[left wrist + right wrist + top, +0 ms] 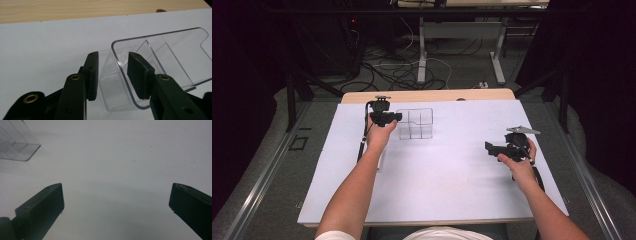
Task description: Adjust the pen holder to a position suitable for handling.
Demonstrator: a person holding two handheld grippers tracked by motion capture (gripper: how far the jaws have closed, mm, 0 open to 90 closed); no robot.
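Two handheld grippers over a white table mat.
The left gripper (112, 72) straddles the clear box's (160, 62) wall, jaws not yet touching; the right gripper's (116, 202) jaws are spread wide.

The divided tray (415, 123) sits on the sheet (437, 170), toward its far left; wooden table edge (427, 95) behind.

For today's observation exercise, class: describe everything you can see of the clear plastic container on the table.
The clear plastic container looks like thin, glossy, see-through plastic, with rounded corners and inner dividers forming several compartments, all empty. It stands upright, open top up, on the white sheet toward the table's far side. The left tongs straddle its near end wall, one pad outside, one inside; a gap shows at the outer pad, so contact is uncertain. Nothing else touches it.
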